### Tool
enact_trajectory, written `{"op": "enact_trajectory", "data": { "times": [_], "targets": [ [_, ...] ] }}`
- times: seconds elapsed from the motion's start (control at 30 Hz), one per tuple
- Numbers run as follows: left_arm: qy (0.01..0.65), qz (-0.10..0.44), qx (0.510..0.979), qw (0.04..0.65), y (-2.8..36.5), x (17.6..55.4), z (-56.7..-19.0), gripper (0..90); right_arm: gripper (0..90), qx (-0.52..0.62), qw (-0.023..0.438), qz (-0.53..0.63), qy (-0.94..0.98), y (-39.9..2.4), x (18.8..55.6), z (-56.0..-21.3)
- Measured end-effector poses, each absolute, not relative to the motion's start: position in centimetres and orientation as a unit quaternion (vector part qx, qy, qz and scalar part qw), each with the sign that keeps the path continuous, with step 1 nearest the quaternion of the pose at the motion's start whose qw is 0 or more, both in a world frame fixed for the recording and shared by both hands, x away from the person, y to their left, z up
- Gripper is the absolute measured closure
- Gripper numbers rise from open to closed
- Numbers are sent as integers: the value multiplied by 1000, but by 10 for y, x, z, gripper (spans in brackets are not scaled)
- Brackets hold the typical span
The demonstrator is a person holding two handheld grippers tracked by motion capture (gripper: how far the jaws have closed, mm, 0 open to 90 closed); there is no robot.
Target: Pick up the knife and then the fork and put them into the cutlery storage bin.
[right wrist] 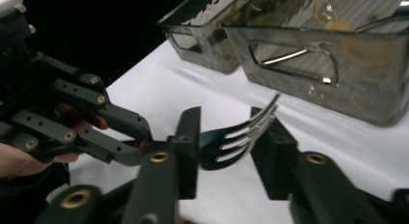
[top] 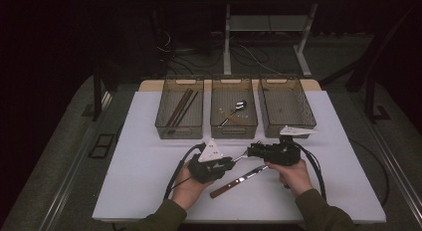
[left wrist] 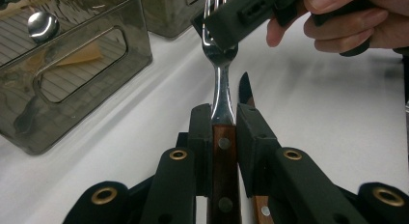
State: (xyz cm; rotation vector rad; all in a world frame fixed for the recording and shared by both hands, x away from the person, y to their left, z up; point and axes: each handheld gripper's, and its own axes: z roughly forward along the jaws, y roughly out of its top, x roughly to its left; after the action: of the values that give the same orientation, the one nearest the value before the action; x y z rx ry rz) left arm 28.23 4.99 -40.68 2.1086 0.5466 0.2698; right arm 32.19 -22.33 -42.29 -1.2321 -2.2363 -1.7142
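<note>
While the left gripper (top: 226, 164) pinches the wooden handle of a fork (left wrist: 219, 79) between its jaws, the right gripper (top: 254, 150) has its jaws around the tines at the other end, and the fork spans the short gap between the two hands above the white bench (top: 149, 156). From the left gripper view the handle sits squarely between the two black pads, its steel neck rising to the head, where one right jaw crosses the tines. From the right gripper view the tines (right wrist: 246, 134) lie between the jaws with one pad just against the fork's head and the other close beside the tips; whether both pads press I cannot tell. A knife (top: 239, 181) with a wooden handle lies on the bench just below the grippers. At the far side stand three clear bins in a row: the left bin (top: 180, 129) holds chopsticks (top: 181, 107), the middle bin (top: 234, 127) a spoon (top: 235, 111), and the right bin (top: 286, 126) stands beside them.
</note>
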Motion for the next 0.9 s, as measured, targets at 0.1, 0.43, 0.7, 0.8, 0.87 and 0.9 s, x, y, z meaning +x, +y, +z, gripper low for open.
{"op": "enact_trajectory", "data": {
  "times": [0.1, 0.43, 0.7, 0.8, 0.87, 0.9],
  "targets": [
    [224, 111, 852, 459, 49, 282, -407, 773, 750, -400, 35, -570, -717, -224, 322, -420],
    [226, 110, 845, 473, 48, 283, -408, 767, 828, -396, 21, -589, -704, -221, 319, -407],
    [223, 95, 842, 481, 50, 284, -412, 657, 855, -392, 2, -592, -704, -213, 320, -396],
    [219, 93, 842, 485, 56, 285, -411, 555, 856, -396, -10, -596, -698, -218, 322, -390],
    [218, 88, 841, 488, 61, 284, -411, 499, 856, -398, -24, -594, -698, -224, 324, -383],
    [218, 84, 838, 493, 64, 284, -411, 470, 856, -401, -31, -593, -698, -227, 325, -379]
  ]
}}
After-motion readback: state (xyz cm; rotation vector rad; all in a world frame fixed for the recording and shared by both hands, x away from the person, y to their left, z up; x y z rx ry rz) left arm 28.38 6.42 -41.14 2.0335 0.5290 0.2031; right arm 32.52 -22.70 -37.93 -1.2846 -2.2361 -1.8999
